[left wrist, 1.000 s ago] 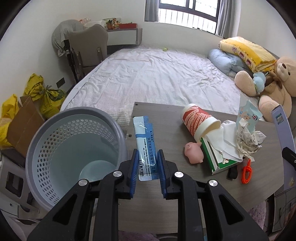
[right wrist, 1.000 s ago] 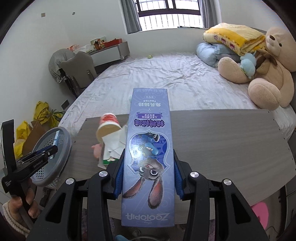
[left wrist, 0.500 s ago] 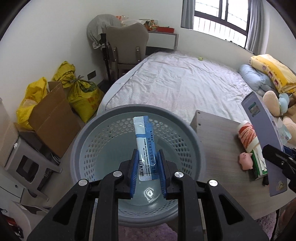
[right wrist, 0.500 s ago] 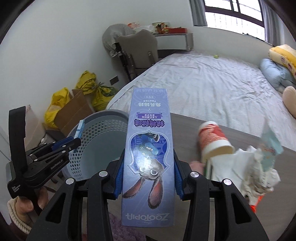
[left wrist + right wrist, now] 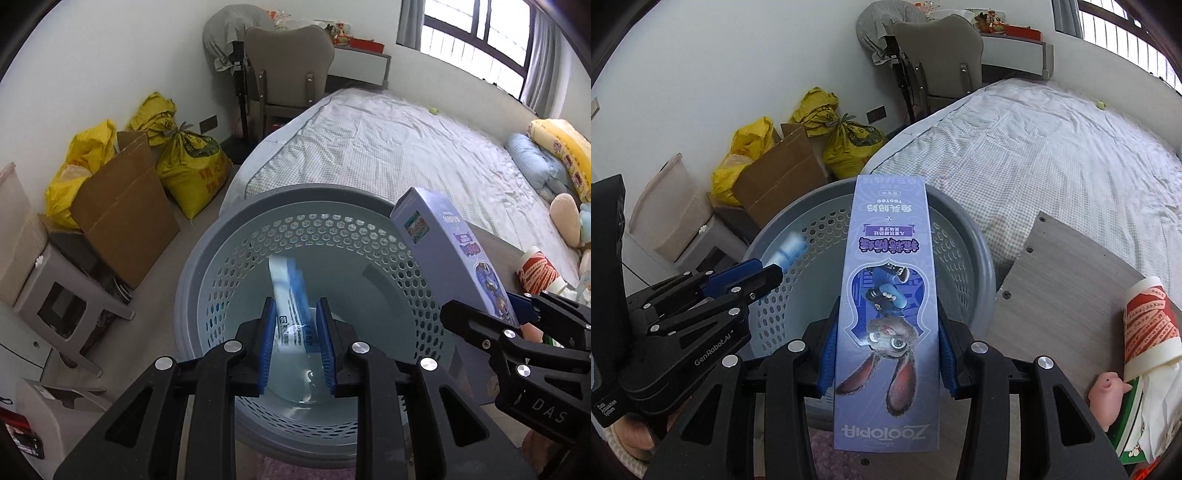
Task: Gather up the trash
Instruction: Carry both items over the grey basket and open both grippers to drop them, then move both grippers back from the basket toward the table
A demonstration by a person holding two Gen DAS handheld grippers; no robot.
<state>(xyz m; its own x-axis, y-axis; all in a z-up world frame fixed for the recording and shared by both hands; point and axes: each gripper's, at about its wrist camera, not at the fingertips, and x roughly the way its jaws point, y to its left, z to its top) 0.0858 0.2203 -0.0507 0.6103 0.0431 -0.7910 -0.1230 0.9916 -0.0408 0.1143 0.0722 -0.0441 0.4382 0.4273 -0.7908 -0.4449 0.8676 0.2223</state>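
My left gripper point(image 5: 295, 332) is over the grey perforated trash basket point(image 5: 221, 236). Its jaws have parted and the blue-and-white packet point(image 5: 290, 295) between them is blurred and tilted, slipping down into the basket. My right gripper point(image 5: 886, 332) is shut on a tall purple Zootopia box point(image 5: 888, 295) and holds it over the basket's point(image 5: 975, 236) near rim. The box also shows in the left wrist view point(image 5: 450, 251), at the basket's right edge. The left gripper shows in the right wrist view point(image 5: 753, 273).
The wooden table point(image 5: 1067, 273) on the right holds a red-and-white paper cup point(image 5: 1148, 321), a pink pig toy point(image 5: 1108, 387) and papers. Yellow bags point(image 5: 188, 155), a cardboard box point(image 5: 122, 218) and a grey stool point(image 5: 55, 295) stand left of the basket. A bed point(image 5: 406, 155) lies behind.
Both grippers have moved left from the table to over the basket. The left jaws have opened and the packet has started to drop. The right gripper has brought the box over the basket.
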